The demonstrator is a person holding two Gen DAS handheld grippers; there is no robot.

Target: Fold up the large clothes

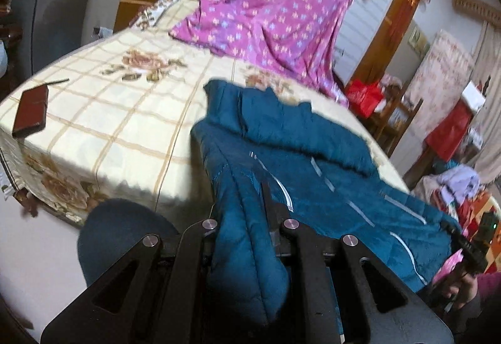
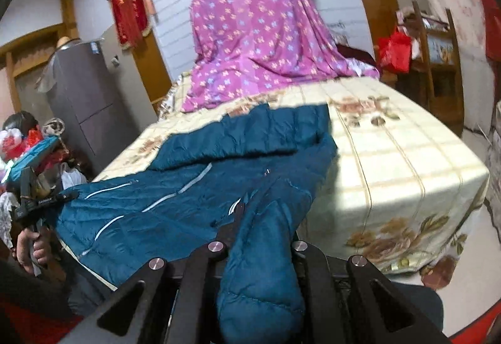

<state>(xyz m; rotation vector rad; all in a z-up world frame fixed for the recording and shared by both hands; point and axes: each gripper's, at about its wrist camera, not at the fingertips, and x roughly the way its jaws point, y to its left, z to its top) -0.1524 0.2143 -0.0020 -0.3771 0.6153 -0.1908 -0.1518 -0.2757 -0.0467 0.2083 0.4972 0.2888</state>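
Jacket [image 1: 313, 162], teal and quilted, sprawls over my bed's [image 1: 103, 112] near edge; my left gripper [image 1: 242, 228] and right gripper [image 2: 263, 237] each pinch a fold of it. Only my left view shows the brown wallet [image 1: 31, 112] by the far-left corner.

Quilted matt teal jacket [image 1: 313, 156], matt black gripper [image 1: 244, 218] with brushed metal pins, woven floral bedspread [image 1: 109, 112], thin purple cloth [image 1: 266, 8]

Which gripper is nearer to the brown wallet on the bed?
Left. The left gripper holds the jacket on the wallet side; the right gripper holds it at the opposite side.
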